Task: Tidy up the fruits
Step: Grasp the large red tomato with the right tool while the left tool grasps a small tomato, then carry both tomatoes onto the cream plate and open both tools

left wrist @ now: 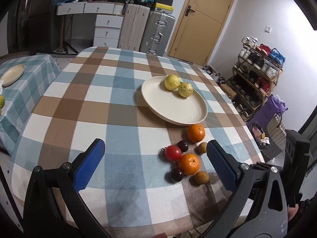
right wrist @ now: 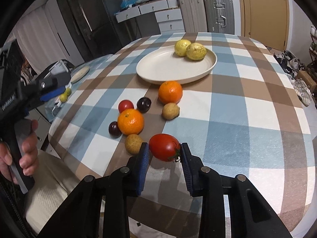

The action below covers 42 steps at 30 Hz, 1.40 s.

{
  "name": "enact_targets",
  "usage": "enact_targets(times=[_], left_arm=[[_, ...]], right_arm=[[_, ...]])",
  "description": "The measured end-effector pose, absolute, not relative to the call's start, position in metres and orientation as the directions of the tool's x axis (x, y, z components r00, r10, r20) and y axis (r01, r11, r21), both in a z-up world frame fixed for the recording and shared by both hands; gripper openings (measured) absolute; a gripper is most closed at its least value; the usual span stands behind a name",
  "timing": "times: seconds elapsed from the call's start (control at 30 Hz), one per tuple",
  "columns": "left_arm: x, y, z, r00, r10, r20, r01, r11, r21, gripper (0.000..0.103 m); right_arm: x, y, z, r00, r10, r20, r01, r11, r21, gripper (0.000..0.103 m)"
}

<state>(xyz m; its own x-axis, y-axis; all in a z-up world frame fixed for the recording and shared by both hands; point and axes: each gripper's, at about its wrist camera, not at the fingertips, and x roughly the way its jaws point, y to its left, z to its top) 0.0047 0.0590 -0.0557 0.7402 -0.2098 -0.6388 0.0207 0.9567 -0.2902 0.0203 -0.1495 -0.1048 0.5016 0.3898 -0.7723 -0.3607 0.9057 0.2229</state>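
Task judged early: only two yellow-green fruits (right wrist: 190, 48) are lodged on the cream plate (right wrist: 158, 73), side by side and touching at its far rim; the rest of the plate is bare. Everything else is left on the checked tablecloth (right wrist: 237, 109), in a loose cluster just in front of the plate.

Left to right in the right wrist view: a dark plum (right wrist: 114, 129), a small red tomato (right wrist: 125, 106), a near orange (right wrist: 130, 121) touching the plum, a tan round fruit (right wrist: 133, 143), a second plum (right wrist: 144, 104), a big tomato (right wrist: 164, 147), a second tan fruit (right wrist: 170, 111), a far orange (right wrist: 170, 92) just short of the plate rim.

The left gripper (left wrist: 155, 152) is held with jaws wide apart and nothing between them, low over the cloth, left of the cluster. The right gripper (right wrist: 164, 153) is closed on the big tomato, both blue pads against its sides; whether it is lifted off the cloth cannot be told.

A second plate (left wrist: 11, 74) is seen on a side table (left wrist: 35, 73) far left, nothing on it; small green fruits (right wrist: 65, 95) lie near it
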Motion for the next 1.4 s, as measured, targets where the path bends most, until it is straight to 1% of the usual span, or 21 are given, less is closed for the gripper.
enact_targets(times=[0.23,0.47,0.67,0.7,0.8,0.87,0.97,1.1,1.17,1.27,1.37,1.4], left_arm=[[0.012,0.037,-0.069,0.684,-0.254,-0.684,0.059,0.954,-0.295,0.102],[0.027,0.017,-0.086,0.62,-0.249,-0.744,0.069,0.962,-0.265,0.102],[0.043,0.013,-0.098,0.582,-0.277,-0.764,0.056,0.952,-0.302,0.1],[0.047,0.013,-0.099,0.581,-0.271,-0.768,0.056,0.954,-0.295,0.097],[0.06,0.015,-0.103,0.578,-0.244,-0.779,0.034,0.96,-0.276,0.084],[0.069,0.02,-0.106,0.569,-0.251,-0.783,0.018,0.956,-0.294,0.082],[0.079,0.03,-0.116,0.528,-0.329,-0.783,-0.011,0.919,-0.394,0.081],[0.087,0.032,-0.125,0.503,-0.34,-0.795,-0.038,0.91,-0.413,0.066],[0.09,0.031,-0.128,0.496,-0.349,-0.795,-0.038,0.906,-0.421,0.066],[0.093,0.026,-0.13,0.488,-0.365,-0.793,-0.026,0.902,-0.43,0.062],[0.095,0.022,-0.133,0.471,-0.381,-0.796,-0.016,0.898,-0.44,0.054],[0.096,0.021,-0.136,0.461,-0.385,-0.799,-0.017,0.897,-0.442,0.049]], right_arm=[[0.019,-0.157,-0.089,0.539,0.403,-0.739,-0.343,0.907,0.245,0.033],[0.016,-0.165,-0.073,0.577,0.411,-0.706,-0.319,0.909,0.269,0.033],[0.013,-0.172,-0.06,0.591,0.437,-0.678,-0.319,0.899,0.301,0.033],[0.012,-0.173,-0.059,0.593,0.439,-0.675,-0.319,0.898,0.304,0.033],[0.011,-0.175,-0.054,0.595,0.459,-0.66,-0.326,0.888,0.323,0.033],[0.01,-0.176,-0.051,0.593,0.473,-0.652,-0.332,0.881,0.337,0.033],[0.009,-0.175,-0.049,0.588,0.489,-0.644,-0.343,0.872,0.35,0.033],[0.009,-0.174,-0.047,0.581,0.506,-0.638,-0.349,0.863,0.367,0.033],[0.01,-0.174,-0.048,0.568,0.521,-0.637,-0.35,0.854,0.385,0.033],[0.009,-0.172,-0.048,0.56,0.523,-0.642,-0.353,0.852,0.386,0.033],[0.009,-0.171,-0.048,0.559,0.524,-0.643,-0.354,0.852,0.386,0.033],[0.009,-0.171,-0.048,0.56,0.523,-0.643,-0.352,0.852,0.387,0.033]])
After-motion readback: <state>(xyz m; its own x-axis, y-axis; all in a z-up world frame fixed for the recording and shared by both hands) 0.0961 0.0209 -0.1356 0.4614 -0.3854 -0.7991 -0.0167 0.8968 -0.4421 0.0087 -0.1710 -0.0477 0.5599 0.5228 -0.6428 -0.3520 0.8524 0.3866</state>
